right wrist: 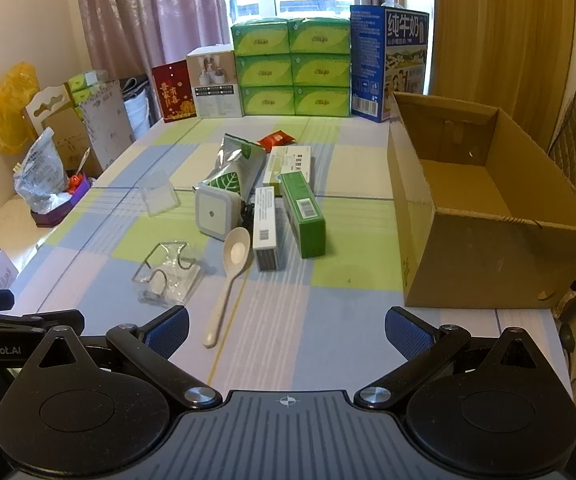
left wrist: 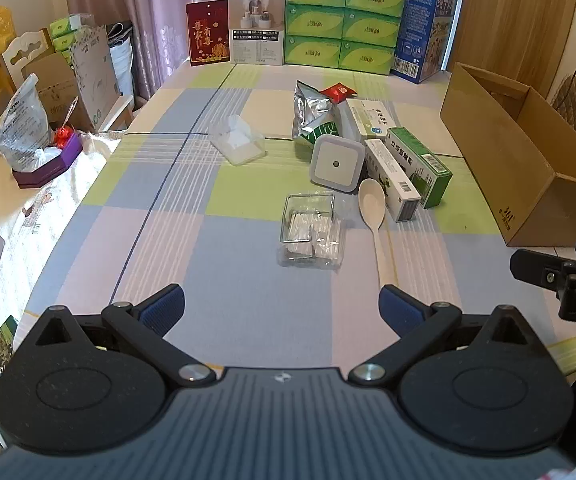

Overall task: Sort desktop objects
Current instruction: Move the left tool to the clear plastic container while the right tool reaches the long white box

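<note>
Since both grippers hover empty with jaws spread, the first pick turns on the spoon [right wrist: 228, 280]. It lies on the table [right wrist: 328, 344] left of the cardboard box [right wrist: 468, 240], long axis running toward the cameras, handle end nearest. The handle sits just ahead of the right gripper [right wrist: 287, 334] and beside the left gripper [left wrist: 281, 310]; either could reach.

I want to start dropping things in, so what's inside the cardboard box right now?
The cardboard box shows only bare floor and walls in the right wrist view. Its near wall hides the closest strip of floor.
</note>
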The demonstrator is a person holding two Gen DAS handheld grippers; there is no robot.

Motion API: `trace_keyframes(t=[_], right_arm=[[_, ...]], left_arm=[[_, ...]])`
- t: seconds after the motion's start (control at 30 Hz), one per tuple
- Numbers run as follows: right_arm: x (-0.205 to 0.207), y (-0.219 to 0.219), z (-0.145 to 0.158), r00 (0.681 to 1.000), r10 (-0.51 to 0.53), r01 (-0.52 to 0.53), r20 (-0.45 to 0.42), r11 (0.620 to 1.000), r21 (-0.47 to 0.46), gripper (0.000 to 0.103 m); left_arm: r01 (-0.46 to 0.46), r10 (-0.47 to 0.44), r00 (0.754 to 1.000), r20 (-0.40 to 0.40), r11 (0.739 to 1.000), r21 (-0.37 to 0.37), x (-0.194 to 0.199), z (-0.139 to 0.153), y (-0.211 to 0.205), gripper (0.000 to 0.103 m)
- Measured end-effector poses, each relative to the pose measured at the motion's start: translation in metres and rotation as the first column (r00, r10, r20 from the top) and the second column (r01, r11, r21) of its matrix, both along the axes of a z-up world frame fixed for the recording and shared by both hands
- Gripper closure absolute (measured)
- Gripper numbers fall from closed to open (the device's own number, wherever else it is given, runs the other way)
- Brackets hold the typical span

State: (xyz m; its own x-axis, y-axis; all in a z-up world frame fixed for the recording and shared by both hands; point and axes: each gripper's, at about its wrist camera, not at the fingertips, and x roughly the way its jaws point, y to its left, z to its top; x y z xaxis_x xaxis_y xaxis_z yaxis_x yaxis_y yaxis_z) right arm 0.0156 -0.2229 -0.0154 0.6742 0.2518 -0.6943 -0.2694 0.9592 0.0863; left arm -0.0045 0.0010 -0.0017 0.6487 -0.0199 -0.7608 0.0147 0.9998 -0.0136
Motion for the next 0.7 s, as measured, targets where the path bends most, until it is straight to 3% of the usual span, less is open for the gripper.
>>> trace_keyframes(t=[0.7], right_arm=[[0.023,0.002,-0.021,0.998,-0.006,0.006,-0.066,1.000,0.000,0.002]], left_arm=[[0.016,-0.016,0.999,-0.049,1.000,-0.006,0.019,-0.019,0.002,0.001]])
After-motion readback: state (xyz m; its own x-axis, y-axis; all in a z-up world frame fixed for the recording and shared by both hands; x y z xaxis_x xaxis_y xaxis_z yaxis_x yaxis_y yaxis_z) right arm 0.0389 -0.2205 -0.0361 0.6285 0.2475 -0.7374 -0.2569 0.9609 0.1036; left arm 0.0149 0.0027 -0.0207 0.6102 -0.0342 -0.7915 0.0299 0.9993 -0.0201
